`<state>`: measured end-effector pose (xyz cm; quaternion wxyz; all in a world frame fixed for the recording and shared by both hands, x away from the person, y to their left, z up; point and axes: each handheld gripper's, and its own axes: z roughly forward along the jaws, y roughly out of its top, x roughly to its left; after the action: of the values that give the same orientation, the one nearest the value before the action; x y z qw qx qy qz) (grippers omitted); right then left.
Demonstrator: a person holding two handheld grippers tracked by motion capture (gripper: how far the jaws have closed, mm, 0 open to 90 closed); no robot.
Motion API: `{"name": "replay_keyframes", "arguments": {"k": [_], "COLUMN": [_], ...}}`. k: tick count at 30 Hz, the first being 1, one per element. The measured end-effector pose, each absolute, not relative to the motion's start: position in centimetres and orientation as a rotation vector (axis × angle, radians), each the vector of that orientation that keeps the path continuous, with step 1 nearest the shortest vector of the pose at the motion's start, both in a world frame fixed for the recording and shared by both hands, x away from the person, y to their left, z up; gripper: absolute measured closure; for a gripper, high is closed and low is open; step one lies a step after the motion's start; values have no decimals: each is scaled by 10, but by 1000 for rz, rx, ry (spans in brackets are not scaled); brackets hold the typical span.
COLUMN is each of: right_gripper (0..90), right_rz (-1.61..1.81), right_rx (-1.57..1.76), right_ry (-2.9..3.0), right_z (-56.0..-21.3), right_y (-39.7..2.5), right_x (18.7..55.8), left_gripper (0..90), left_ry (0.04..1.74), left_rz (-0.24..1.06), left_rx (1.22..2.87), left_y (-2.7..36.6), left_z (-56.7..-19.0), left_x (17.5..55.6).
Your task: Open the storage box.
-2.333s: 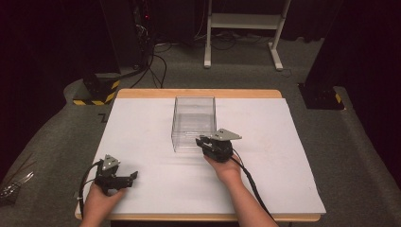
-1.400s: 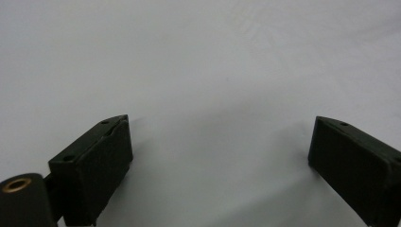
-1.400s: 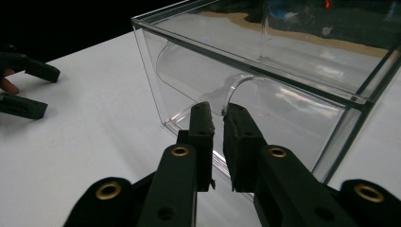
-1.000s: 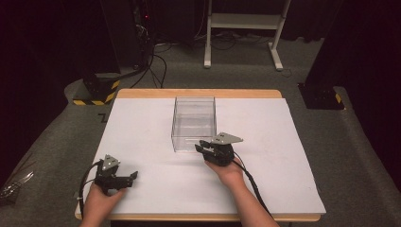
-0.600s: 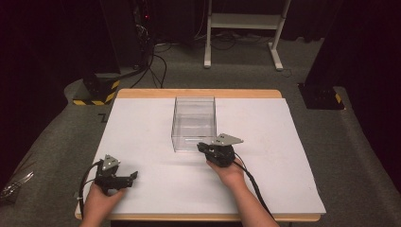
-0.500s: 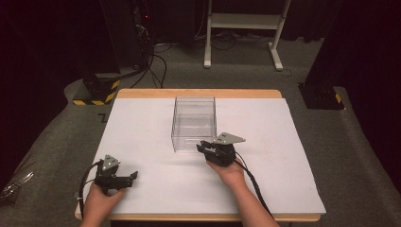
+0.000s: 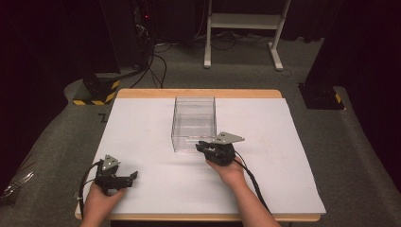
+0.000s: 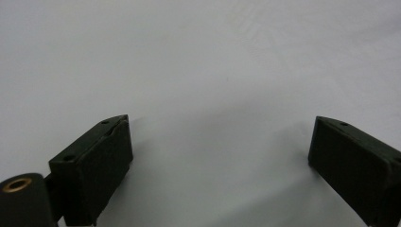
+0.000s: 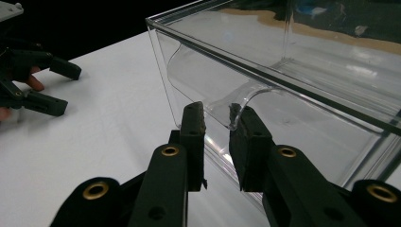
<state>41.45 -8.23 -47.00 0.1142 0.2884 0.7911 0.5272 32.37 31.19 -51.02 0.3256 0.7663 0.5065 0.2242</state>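
A clear plastic box (image 7: 194, 124) stands empty and upright at the middle of the white-covered table (image 7: 142, 127). My right gripper (image 7: 202, 146) sits at the box's near right corner, its grey plate on top. In the right gripper view the box (image 9: 293, 90) has a curved scoop handle (image 9: 213, 97) in its front wall. My right gripper (image 9: 217, 116) holds its jaws a narrow gap apart just below the handle's lip, clamping nothing. My left gripper (image 7: 131, 177) rests at the front left with its jaws wide apart. It (image 8: 220, 156) hangs over bare white sheet.
The left gripper (image 9: 71, 91) also appears far off in the right gripper view, held by a hand. Beyond the table lie dark floor, cables (image 7: 156, 61), a white stand's legs (image 7: 241, 28) and a yellow-black striped base (image 7: 97, 92). The table's wooden edge (image 7: 198, 93) borders the sheet.
My right gripper has slid slightly back toward the person from the box front. The box and the left gripper have stayed where they were.
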Motion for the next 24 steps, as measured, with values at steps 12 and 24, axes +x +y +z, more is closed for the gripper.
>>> {"name": "replay_keyframes", "arguments": {"k": [12,24], "right_gripper": [775,784], "right_rz": [1558,1570], "right_rx": [823,798], "right_ry": [2331,2343], "right_z": [-470,-471], "right_y": [-86,-89], "right_x": [401,381], "left_gripper": [74,74], "left_ry": [1328,1328], "left_rz": [589,588], "left_rx": [2007,2009], "left_y": [312,312], "left_z": [-510,-510], "left_x": [324,324]}}
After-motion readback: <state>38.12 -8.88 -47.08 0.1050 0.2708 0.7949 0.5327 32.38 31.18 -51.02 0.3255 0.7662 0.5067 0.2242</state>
